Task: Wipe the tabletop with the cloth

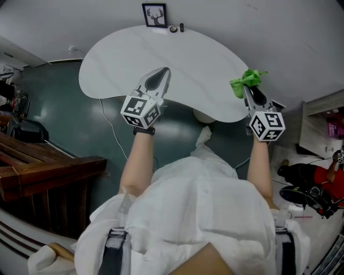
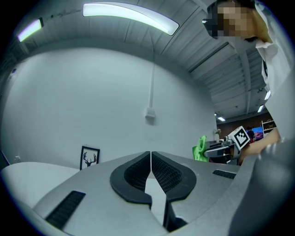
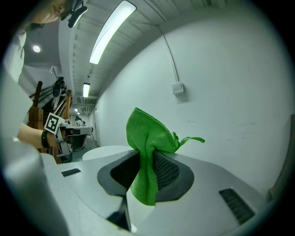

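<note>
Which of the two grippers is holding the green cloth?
The right gripper: its jaws are clamped on the green cloth, while the left gripper is shut with nothing between its jaws.

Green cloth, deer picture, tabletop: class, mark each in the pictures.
green cloth (image 3: 146, 143), right gripper view, middle of the bunched fold.
deer picture (image 1: 155, 15), head view, middle of the frame.
tabletop (image 1: 134, 53), head view, bare white surface.

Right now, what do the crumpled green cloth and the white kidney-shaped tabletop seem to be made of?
The crumpled green cloth looks like soft microfibre: matte, fuzzy weave and limp folds. The white kidney-shaped tabletop seems smooth laminate or painted board, plain and even; which one I cannot tell.
</note>
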A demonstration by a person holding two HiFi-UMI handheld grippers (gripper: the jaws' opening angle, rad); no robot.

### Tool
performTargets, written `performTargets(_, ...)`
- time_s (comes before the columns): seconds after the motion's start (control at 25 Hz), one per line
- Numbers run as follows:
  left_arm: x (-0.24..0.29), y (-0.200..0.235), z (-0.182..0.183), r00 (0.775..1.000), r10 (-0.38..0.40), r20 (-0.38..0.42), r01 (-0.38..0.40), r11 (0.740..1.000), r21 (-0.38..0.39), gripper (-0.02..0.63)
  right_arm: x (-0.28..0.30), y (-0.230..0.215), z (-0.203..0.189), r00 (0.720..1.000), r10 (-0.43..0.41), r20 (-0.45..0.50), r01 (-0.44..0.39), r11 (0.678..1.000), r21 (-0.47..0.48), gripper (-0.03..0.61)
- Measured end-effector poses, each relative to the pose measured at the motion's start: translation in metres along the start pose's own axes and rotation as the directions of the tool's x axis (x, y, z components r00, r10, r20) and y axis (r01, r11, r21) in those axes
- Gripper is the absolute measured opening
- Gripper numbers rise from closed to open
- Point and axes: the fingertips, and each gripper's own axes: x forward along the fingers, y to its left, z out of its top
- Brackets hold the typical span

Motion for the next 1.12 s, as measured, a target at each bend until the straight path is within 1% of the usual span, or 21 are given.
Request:
performTargets(0.12, 0.033, 0.021, -0.002, 1.000, 0.007, -0.001, -0.007, 1.000, -0.011, 0.020, 0.040, -0.020, -0.004, 1.000, 0.018, -0.022, -0.018, 1.000, 0.008, 0.077)
performTargets(0.32, 0.092, 0.048, -0.008, 1.000, -0.006, -0.009, 0.005, 0.999, -0.044, 0.020, 0.103, -0.053, -0.011, 0.996, 0.054, -0.076, -0.052, 0.998, 0.021, 0.077)
performTargets(0.44, 0.124, 0.064, -0.014, 1.000, 0.000, -0.027, -0.001, 0.999, -0.054, 0.020, 0.138, -0.066, -0.021, 0.986, 0.087, -0.143, -0.086, 0.996, 0.011, 0.077)
performTargets(0.64, 0.169, 0.079, -0.030, 0.997, 0.001, -0.074, -0.003, 1.000, -0.028, 0.020, 0.187, -0.084, -0.049, 0.946, 0.160, -0.280, -0.165, 0.986, 0.005, 0.077)
performTargets(0.84, 0.193, 0.093, -0.056, 0.990, -0.010, -0.137, 0.006, 1.000, -0.027, 0.020, 0.232, -0.079, -0.080, 0.907, 0.197, -0.372, -0.211, 0.977, 0.003, 0.077)
performTargets(1.0, 0.214, 0.116, -0.077, 0.984, -0.031, -0.174, 0.025, 0.999, -0.036, 0.020, 0.275, -0.076, -0.104, 0.883, 0.188, -0.429, -0.205, 0.979, 0.007, 0.077)
performTargets(1.12, 0.219, 0.139, -0.085, 0.981, -0.037, -0.189, 0.029, 0.999, -0.044, 0.020, 0.300, -0.068, -0.123, 0.862, 0.170, -0.477, -0.189, 0.982, 0.008, 0.078)
